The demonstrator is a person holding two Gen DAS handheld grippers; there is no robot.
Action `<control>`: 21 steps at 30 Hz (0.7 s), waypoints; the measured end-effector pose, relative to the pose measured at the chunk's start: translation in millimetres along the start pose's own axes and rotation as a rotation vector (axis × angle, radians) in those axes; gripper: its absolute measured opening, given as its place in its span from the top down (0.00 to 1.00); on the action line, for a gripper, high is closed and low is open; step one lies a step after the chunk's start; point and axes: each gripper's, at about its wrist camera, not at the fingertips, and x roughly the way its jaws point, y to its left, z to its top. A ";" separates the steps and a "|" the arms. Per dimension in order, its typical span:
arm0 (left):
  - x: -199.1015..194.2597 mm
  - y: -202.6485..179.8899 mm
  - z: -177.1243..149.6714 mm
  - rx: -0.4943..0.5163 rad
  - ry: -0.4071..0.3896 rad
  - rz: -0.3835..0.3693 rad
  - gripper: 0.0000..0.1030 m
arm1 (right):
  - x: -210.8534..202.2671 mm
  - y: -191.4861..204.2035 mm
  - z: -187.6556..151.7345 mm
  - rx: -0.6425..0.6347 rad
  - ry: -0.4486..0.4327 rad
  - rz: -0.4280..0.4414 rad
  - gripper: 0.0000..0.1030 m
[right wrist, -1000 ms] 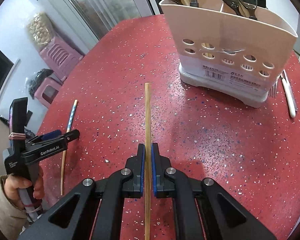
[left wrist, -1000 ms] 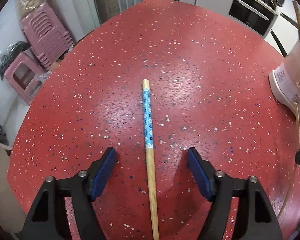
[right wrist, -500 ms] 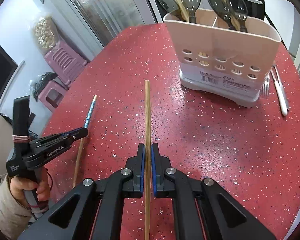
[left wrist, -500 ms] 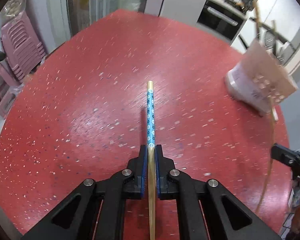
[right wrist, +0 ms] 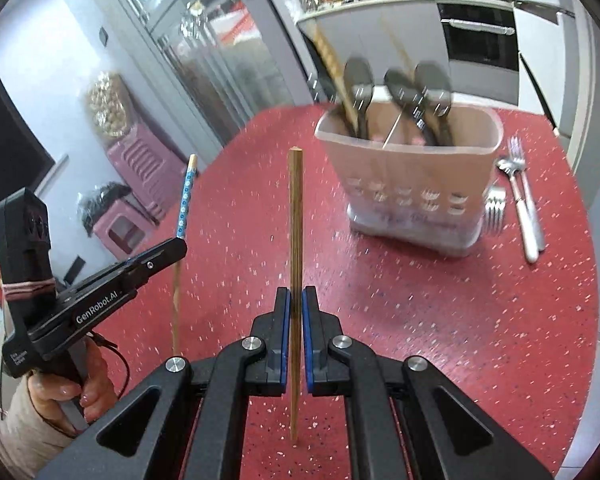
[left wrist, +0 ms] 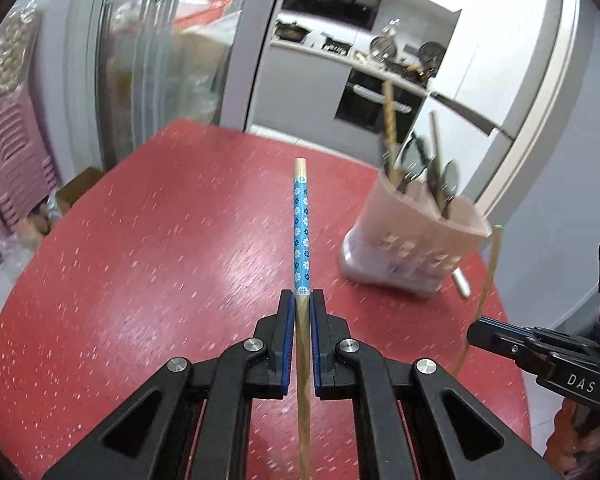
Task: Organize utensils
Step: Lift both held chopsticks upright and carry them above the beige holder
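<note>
Left gripper [left wrist: 300, 300] clamped on blue-patterned chopstick [left wrist: 301, 224], right gripper [right wrist: 295, 296] clamped on plain wooden chopstick [right wrist: 295, 216]; both held off the red tabletop [right wrist: 480, 320]. Caddy [right wrist: 412, 184] already holds spoons and some sticks. Left to do, I'd say: drop both chopsticks in, then the forks [right wrist: 496, 204] and knife [right wrist: 526, 220] lying beside the caddy.

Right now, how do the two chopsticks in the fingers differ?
The left chopstick has a blue flower-patterned band below its bare tip; the right chopstick is plain brown wood. The left gripper clamps at the band's lower edge; the right gripper clamps bare wood. Shared: each is held lengthwise, lifted off the red table, near the utensil holder.
</note>
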 end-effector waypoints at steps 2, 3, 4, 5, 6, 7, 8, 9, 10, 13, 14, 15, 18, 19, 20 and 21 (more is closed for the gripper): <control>-2.6 -6.3 8.0 0.007 -0.020 -0.017 0.69 | -12.6 -3.1 7.4 0.004 -0.039 0.004 0.94; -2.7 -8.2 14.2 0.011 -0.030 -0.026 0.69 | -17.1 -4.9 10.6 0.003 -0.053 0.004 0.94; -3.0 -11.0 19.1 0.014 -0.037 -0.034 0.69 | -23.5 -6.4 15.3 0.003 -0.072 -0.001 0.94; -4.2 -15.1 24.5 0.018 -0.047 -0.044 0.69 | -28.0 -7.3 19.0 0.002 -0.084 -0.005 0.94; -4.3 -18.8 30.2 0.019 -0.054 -0.050 0.69 | -33.7 -8.0 24.1 0.002 -0.101 -0.007 0.94; -5.0 -22.0 35.2 0.021 -0.065 -0.060 0.69 | -39.6 -8.2 29.6 -0.002 -0.118 -0.011 0.94; -6.4 -25.6 41.7 0.021 -0.079 -0.070 0.69 | -45.8 -7.9 35.9 -0.008 -0.136 -0.020 0.94; -8.1 -29.3 48.4 0.022 -0.094 -0.079 0.69 | -49.9 -7.9 40.2 -0.014 -0.149 -0.026 0.94; -8.2 -31.9 54.7 0.023 -0.107 -0.086 0.69 | -56.5 -8.1 47.1 -0.022 -0.166 -0.036 0.94; -10.2 -43.0 80.3 0.027 -0.159 -0.111 0.69 | -74.3 -9.3 69.7 -0.046 -0.212 -0.074 0.94; -10.2 -46.3 88.5 0.028 -0.174 -0.119 0.69 | -79.6 -10.3 75.2 -0.053 -0.224 -0.085 0.94; -9.2 -50.7 97.1 0.032 -0.190 -0.125 0.69 | -85.1 -10.8 82.4 -0.059 -0.240 -0.100 0.94; -4.9 -59.8 116.9 0.037 -0.228 -0.145 0.69 | -97.0 -14.6 104.6 -0.067 -0.278 -0.142 0.94; -2.2 -63.6 124.8 0.037 -0.243 -0.153 0.69 | -99.8 -17.0 112.4 -0.065 -0.289 -0.153 0.94; 0.4 -65.6 130.0 0.033 -0.254 -0.160 0.69 | -101.8 -19.4 118.0 -0.065 -0.297 -0.162 0.94; 4.1 -68.5 136.2 0.029 -0.265 -0.169 0.69 | -103.8 -20.8 124.3 -0.066 -0.306 -0.173 0.94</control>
